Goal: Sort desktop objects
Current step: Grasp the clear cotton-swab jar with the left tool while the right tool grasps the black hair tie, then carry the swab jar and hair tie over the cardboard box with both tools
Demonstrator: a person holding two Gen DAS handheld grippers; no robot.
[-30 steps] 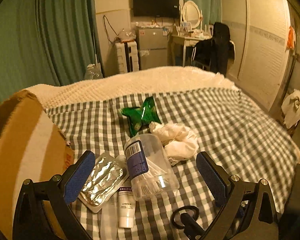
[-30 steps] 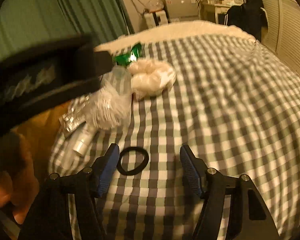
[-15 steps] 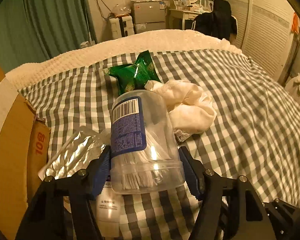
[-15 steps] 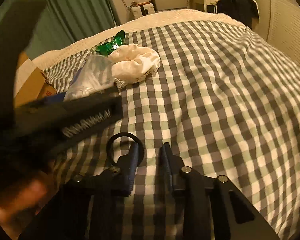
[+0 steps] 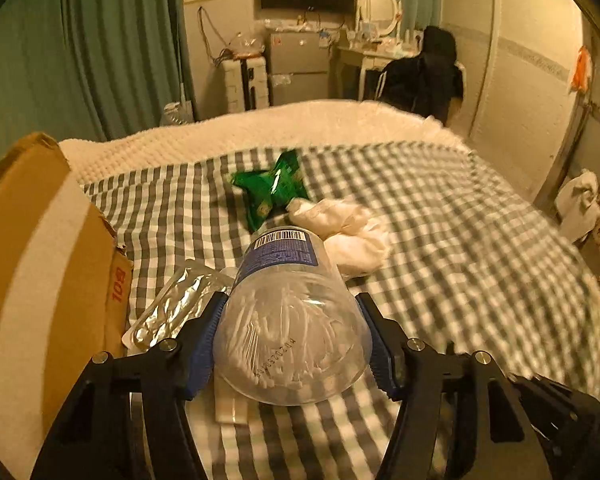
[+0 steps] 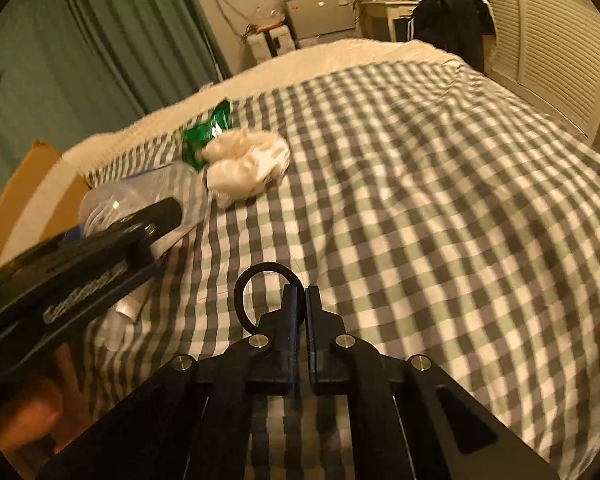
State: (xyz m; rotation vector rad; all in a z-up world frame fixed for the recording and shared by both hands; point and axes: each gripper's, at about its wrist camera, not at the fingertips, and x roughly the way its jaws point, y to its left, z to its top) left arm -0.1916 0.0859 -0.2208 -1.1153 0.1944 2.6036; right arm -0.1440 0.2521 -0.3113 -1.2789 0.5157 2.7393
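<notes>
- A bedroom in dim yellow light: I work over a bed [image 5: 440, 216] with a grey-and-white checked cover, green curtains [image 5: 112, 52] behind it.
- My left gripper [image 5: 290, 346] clamps the clear jar [image 5: 288, 320] of cotton swabs, blue pads pressed on both its sides. The jar lies tilted, its base towards the camera, its barcode label on the far end.
- My right gripper [image 6: 302, 298] is closed, its fingers pinching the near edge of a black ring [image 6: 256, 292]; the rest of the loop stands out to the left of the fingertips, above the cover.
- A foil pack [image 5: 176, 308] lies just left of the jar, partly under my left finger; a white tube [image 5: 230, 404] pokes out beneath the jar.
- Just beyond the jar lies a crumpled white cloth [image 5: 348, 232], and touching its far side a green packet [image 5: 272, 192].
- A cardboard box [image 5: 40, 280] stands at the bed's left edge, beside the foil pack.
- From the right view, my left gripper crosses the left side, a hand [image 6: 24, 412] below it.
</notes>
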